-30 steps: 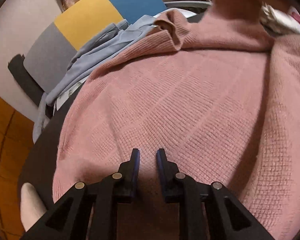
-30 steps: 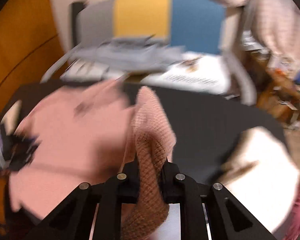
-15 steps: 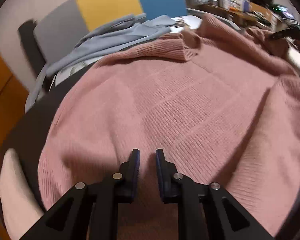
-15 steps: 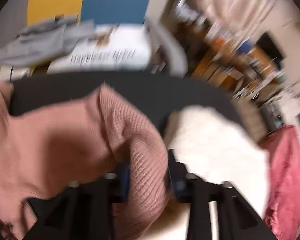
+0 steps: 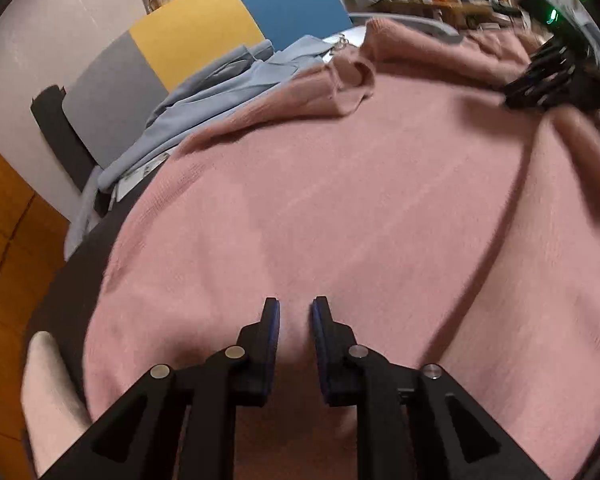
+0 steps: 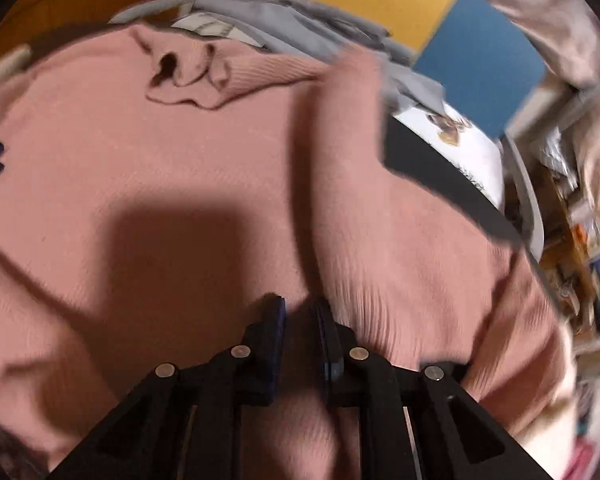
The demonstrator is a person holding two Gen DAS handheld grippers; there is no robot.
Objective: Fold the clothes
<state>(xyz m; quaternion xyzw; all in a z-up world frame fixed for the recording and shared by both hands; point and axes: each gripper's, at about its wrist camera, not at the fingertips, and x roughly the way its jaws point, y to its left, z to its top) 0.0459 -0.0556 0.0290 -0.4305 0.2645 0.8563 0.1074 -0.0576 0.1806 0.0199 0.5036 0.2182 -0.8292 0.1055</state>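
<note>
A pink knit sweater (image 5: 340, 200) lies spread on a dark table (image 5: 80, 260), its collar (image 5: 352, 80) at the far end. My left gripper (image 5: 295, 308) is shut on the near hem, with fabric pinched between its pads. My right gripper (image 6: 301, 308) sits low over the sweater (image 6: 160, 160); its jaws are closing with pink knit between them. The sleeve (image 6: 380, 220) runs from its right finger up toward the collar (image 6: 188, 76). The left wrist view shows the right gripper (image 5: 540, 88), blurred, at the sweater's far right.
A light blue garment (image 5: 220, 92) is heaped on a grey, yellow and blue chair (image 5: 200, 32) behind the table. A white printed cloth (image 6: 468, 148) lies past the table edge (image 6: 440, 176). A cream object (image 5: 48, 392) sits at the near left corner. Cluttered shelves stand at the right.
My right gripper has dropped from above the table onto the sweater, bringing the sleeve with it, and has rolled. My left gripper shifted slightly and kept its grip on the hem.
</note>
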